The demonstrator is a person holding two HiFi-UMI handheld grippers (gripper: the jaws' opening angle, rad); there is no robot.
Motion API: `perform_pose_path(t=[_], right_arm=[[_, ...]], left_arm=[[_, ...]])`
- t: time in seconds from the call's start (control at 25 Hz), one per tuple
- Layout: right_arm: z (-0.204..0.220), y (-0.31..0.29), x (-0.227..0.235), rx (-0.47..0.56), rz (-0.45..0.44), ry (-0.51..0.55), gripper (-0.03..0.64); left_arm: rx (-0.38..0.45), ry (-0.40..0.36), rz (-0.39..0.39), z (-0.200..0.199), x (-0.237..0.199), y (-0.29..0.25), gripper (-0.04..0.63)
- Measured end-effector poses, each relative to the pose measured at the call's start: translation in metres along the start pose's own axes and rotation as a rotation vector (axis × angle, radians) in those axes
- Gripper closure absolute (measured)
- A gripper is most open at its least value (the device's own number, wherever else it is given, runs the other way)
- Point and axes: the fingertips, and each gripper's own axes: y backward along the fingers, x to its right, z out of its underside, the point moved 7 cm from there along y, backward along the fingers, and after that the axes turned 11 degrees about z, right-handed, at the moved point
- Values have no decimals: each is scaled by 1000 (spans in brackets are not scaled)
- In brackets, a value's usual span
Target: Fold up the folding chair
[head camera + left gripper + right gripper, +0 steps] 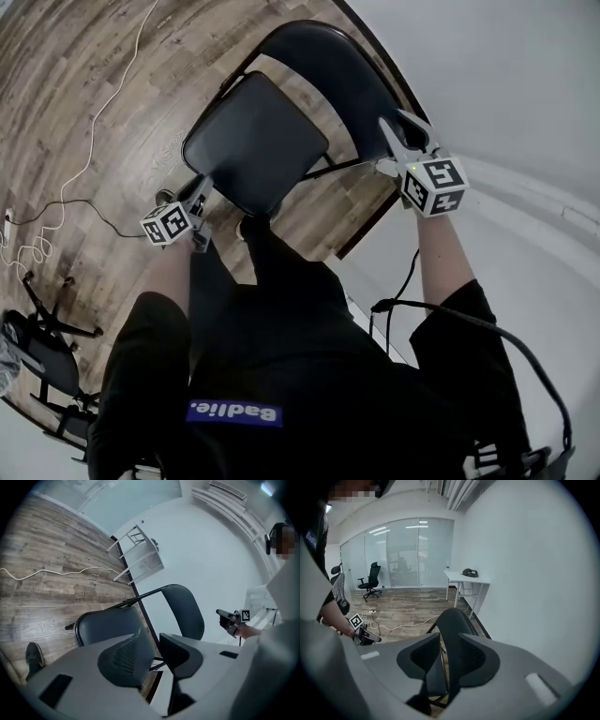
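The black folding chair stands unfolded on the wood floor against a white wall, with its padded seat (253, 141) level and its backrest (333, 75) upright. My left gripper (200, 190) is at the seat's near corner; in the left gripper view its jaws (154, 649) stand apart with nothing between them, the seat (108, 625) just beyond. My right gripper (401, 134) is at the backrest's right edge. In the right gripper view the backrest (452, 620), seen edge-on, runs between the open jaws (449, 654), with a strip of light beside it.
A white cable (94, 131) trails across the floor to a power strip (7, 220). A black office chair base (42, 347) is at the lower left. A white desk (466, 581) stands along the wall beyond the chair, with glass partitions (403, 550) behind.
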Motion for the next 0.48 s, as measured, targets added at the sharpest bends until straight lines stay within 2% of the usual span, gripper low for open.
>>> perform_pose_path(t=[0.08, 0.2, 0.32, 0.48], right_arm=[[-4, -11, 7, -11, 12, 37, 515], [-5, -28, 17, -33, 28, 86, 491], [-3, -45, 32, -69, 52, 118, 459], [2, -64, 58, -93, 64, 80, 416]], left_arm=[[-22, 32, -12, 11, -17, -3, 469], [-71, 27, -73, 24, -48, 1, 458], [-78, 47, -120, 33, -80, 5, 448], [-88, 101, -120, 53, -112, 0, 425]])
